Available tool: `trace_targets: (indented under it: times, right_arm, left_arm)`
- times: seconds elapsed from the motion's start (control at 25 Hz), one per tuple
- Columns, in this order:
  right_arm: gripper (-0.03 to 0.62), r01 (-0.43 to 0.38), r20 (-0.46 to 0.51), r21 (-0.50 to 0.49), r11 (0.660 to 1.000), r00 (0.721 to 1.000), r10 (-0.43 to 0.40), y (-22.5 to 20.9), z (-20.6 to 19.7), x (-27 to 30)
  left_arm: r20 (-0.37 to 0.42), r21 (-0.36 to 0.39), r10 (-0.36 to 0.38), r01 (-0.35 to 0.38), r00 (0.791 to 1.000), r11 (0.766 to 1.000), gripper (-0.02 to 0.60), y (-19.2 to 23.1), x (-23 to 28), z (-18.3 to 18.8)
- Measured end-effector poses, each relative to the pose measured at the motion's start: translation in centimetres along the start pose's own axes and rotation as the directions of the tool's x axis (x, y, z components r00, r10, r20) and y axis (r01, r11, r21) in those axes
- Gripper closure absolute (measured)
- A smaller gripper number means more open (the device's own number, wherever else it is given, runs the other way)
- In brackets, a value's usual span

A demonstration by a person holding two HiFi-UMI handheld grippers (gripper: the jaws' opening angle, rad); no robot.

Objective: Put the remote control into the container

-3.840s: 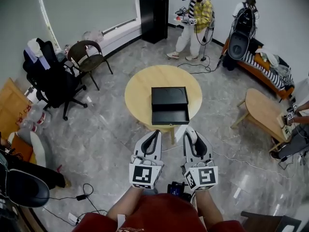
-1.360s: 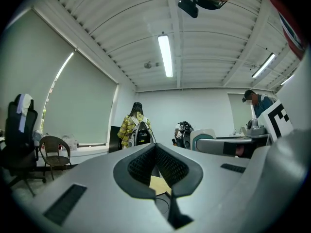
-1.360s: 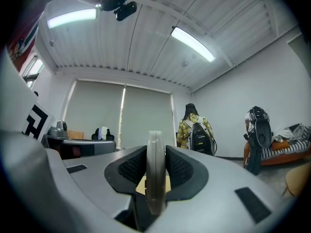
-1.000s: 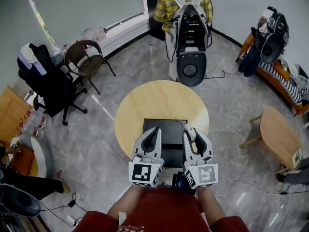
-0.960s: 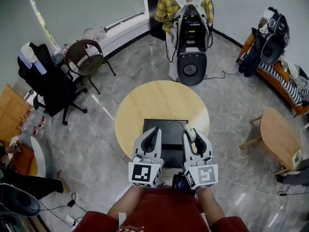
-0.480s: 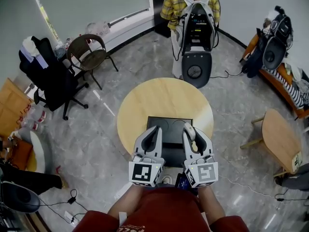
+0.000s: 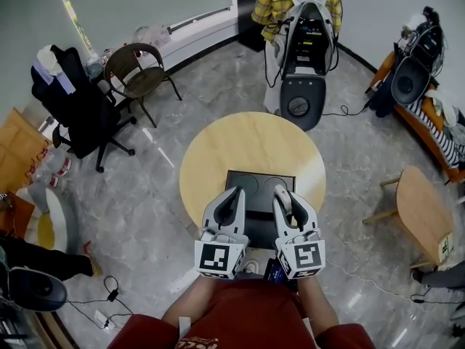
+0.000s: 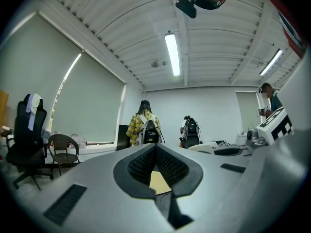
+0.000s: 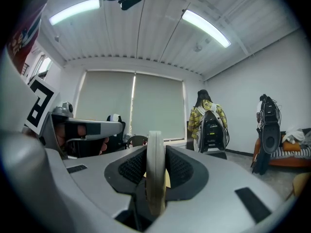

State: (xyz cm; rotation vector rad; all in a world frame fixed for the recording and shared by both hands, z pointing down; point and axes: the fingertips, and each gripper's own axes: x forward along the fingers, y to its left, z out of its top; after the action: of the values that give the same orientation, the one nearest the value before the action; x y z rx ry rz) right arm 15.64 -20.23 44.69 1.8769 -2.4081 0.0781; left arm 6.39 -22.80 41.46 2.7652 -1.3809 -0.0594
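A black container lies on the near half of a round wooden table. Both grippers hang side by side over the container's near edge, pointing away from me. My right gripper is shut on a white remote control. In the right gripper view the remote control stands edge-on between the dark pads of the right gripper. My left gripper is shut with nothing in it. In the left gripper view the pads of the left gripper meet at their tips.
A person in a yellow checked shirt with a backpack rig stands beyond the table. A black office chair and a brown chair are at the left, and a small wooden table at the right. Cables lie on the floor.
The table and container have come closer under the grippers, and the right gripper has sunk a little with the remote control. Both grips are unchanged.
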Motion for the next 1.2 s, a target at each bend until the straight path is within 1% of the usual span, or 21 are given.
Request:
trace_targets:
  times: [0.2, 0.32, 0.52, 0.68, 0.8, 1.0, 1.2]
  right_arm:
    - [0.474, -0.018, -0.07, -0.011, 1.0, 0.997, 0.017, 1.6, -2.1, 0.9]
    - [0.474, -0.043, -0.115, -0.016, 0.999, 0.992, 0.041, 2.5, -3.3, 1.4]
    - [0.474, -0.097, -0.211, -0.033, 0.995, 0.973, 0.088, 3.7, -6.0, 1.8]
    - [0.474, -0.128, -0.267, -0.042, 0.991, 0.957, 0.112, 4.5, -7.9, 2.1]
    - [0.474, -0.163, -0.328, -0.041, 0.986, 0.934, 0.141, 5.3, -9.5, 2.1]
    - [0.474, -0.242, -0.439, -0.046, 0.969, 0.877, 0.198, 7.2, -12.4, 2.1]
    - [0.474, -0.278, -0.515, -0.059, 0.959, 0.831, 0.21, 8.2, -14.8, 2.3]
  left_arm:
    - [-0.01, 0.002, 0.019, -0.019, 1.0, 1.0, 0.566, 1.5, -1.2, -0.1]
    - [-0.008, 0.001, 0.012, -0.012, 1.0, 1.0, 0.566, 1.9, -1.6, -0.5]
    - [-0.017, 0.003, 0.024, -0.024, 1.0, 1.0, 0.566, 2.3, -2.0, -0.8]
    - [-0.017, 0.007, 0.026, -0.026, 1.0, 1.0, 0.566, 2.7, -2.2, -0.8]
    - [-0.021, 0.009, 0.032, -0.032, 0.999, 0.999, 0.566, 3.1, -2.5, -0.8]
    - [-0.032, 0.003, 0.042, -0.042, 0.999, 0.999, 0.566, 3.7, -3.1, -1.4]
    - [-0.039, 0.004, 0.053, -0.053, 0.998, 0.999, 0.566, 4.4, -3.6, -1.9]
